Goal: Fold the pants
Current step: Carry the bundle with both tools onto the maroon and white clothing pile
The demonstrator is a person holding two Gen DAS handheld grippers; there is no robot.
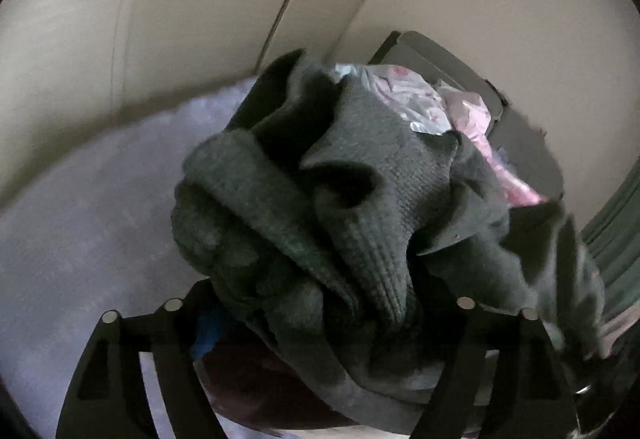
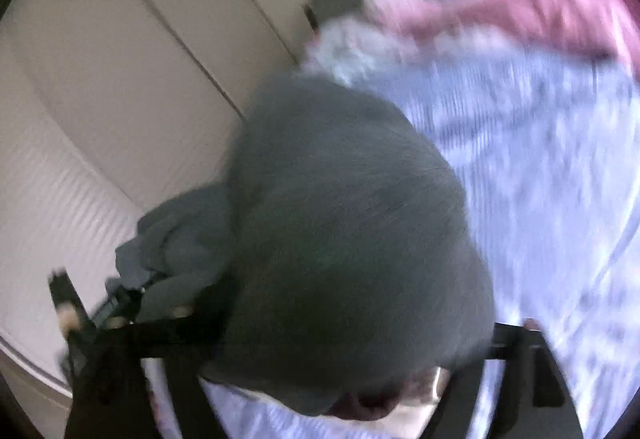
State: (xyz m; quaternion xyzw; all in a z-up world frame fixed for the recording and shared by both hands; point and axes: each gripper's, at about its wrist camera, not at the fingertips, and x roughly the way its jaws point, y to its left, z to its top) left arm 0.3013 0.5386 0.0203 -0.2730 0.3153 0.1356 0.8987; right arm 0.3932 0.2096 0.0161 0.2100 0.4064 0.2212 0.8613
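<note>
**Grey pants bunched up between both grippers**

We see the pants (image 1: 340, 223) as a dark grey, ribbed knit, crumpled into a thick bundle of deep folds and rolled edges rather than lying flat. In the left wrist view the bundle fills the space between the fingers of our left gripper (image 1: 316, 307), which stand wide apart with cloth heaped over and between them; we cannot tell whether they actually pinch the fabric. Behind the pants lies a pale lilac fluffy blanket (image 1: 92, 207), and beyond the pants sits a heap of pink and white laundry (image 1: 432, 99) in a grey basket (image 1: 448, 59).

In the right wrist view, heavily blurred, the pants (image 2: 344, 231) look like a rounded grey mass lifted above the blanket (image 2: 552, 167), covering the middle of our right gripper (image 2: 316, 323). Its fingers are also spread; their hold on the cloth cannot be told. A cream panelled door (image 2: 132, 51) stands to the left of the pants.
</note>
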